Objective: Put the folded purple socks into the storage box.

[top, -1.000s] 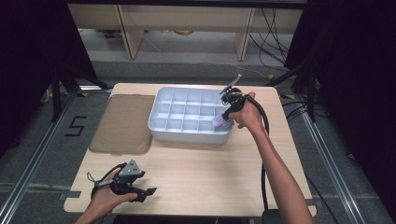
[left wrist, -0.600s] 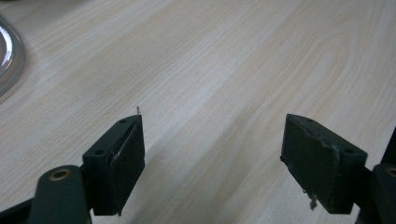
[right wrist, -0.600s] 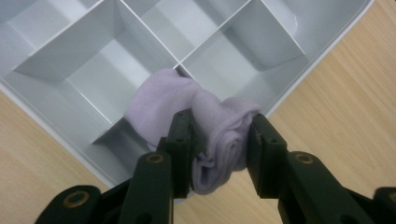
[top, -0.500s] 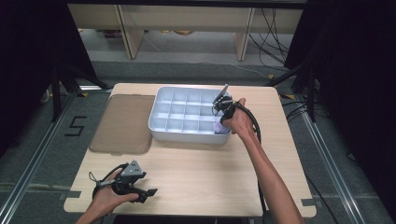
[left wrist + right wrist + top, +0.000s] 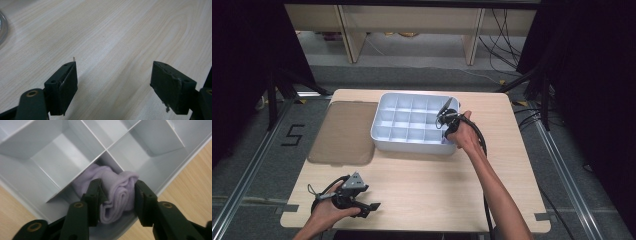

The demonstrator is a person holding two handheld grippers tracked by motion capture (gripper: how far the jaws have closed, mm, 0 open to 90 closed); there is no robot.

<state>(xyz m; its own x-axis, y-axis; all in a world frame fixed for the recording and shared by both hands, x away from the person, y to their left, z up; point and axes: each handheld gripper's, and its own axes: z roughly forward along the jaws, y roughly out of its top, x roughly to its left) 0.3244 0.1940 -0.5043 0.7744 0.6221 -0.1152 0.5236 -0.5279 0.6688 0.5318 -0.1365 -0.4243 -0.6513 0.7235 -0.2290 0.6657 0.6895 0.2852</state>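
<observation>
One rolled lilac cloth (image 5: 115,195) sits in the near right corner cell of the grey divider tray (image 5: 384,131), between the right gripper's (image 5: 117,195) jaws. Those jaws have just been opening; they flank the roll closely, and I can't tell whether the pads press on it. Right hand (image 5: 467,135) hangs over the tray's near right corner, gripper pointing down into the cell. Other cells that show look bare. Tray stands at the far middle of the wooden worktop (image 5: 422,185), with a brown mat (image 5: 344,132) just beside it on the left. Left gripper (image 5: 113,80) rests at the near left edge of the worktop, well apart from the tray, jaws wide apart with bare wood between them.
</observation>
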